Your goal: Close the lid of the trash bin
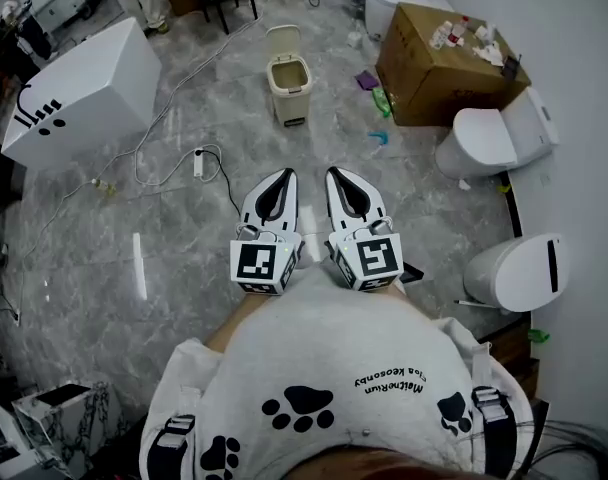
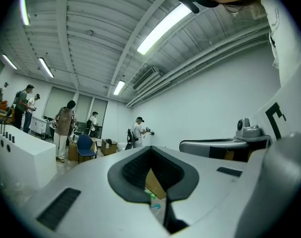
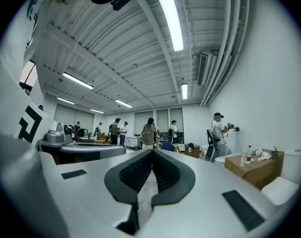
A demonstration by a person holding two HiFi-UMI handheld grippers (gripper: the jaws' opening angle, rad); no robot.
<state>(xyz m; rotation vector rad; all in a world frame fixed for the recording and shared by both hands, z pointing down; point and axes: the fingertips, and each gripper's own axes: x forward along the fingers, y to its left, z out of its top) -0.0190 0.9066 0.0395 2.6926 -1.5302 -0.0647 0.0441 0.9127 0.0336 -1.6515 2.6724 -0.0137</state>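
- Nearest the head camera is the person's white shirt point(image 1: 324, 368), printed with black paw marks, filling the bottom of the view.
- Just beyond it are the two marker cubes, side by side, with both tools pointing level and forward over the floor point(image 1: 174, 258).
- The left hand-held gripper point(image 1: 281, 175) has its jaws pressed together. Its own view shows the dark pads meeting at the tip with nothing between them; only distant clutter shows through the slot lower down.
- The right hand-held gripper point(image 1: 336, 173) is likewise pressed together and empty, lying just beside the left one and parallel to it.
- Past the jaw tips, a white power strip point(image 1: 198, 163) with its looping cable lies on the grey marbled floor, off to the left.
- The trash bin point(image 1: 290, 93) stands farther ahead on open floor, toward the far edge and well apart from both tools. Its lid point(image 1: 282, 40) is tipped up and back, so the opening is exposed.
- Along the floor's right edge sit a cardboard box point(image 1: 439, 73) and two white toilets point(image 1: 489, 138); a large white crate point(image 1: 84, 93) is at the left.
- As I judge it, the task is at its very start, since the approach has not begun.
- The next move calls for stepping toward the bin and bringing one closed tool behind the raised lid. From there it can push the lid forward and down, with no grasp needed.
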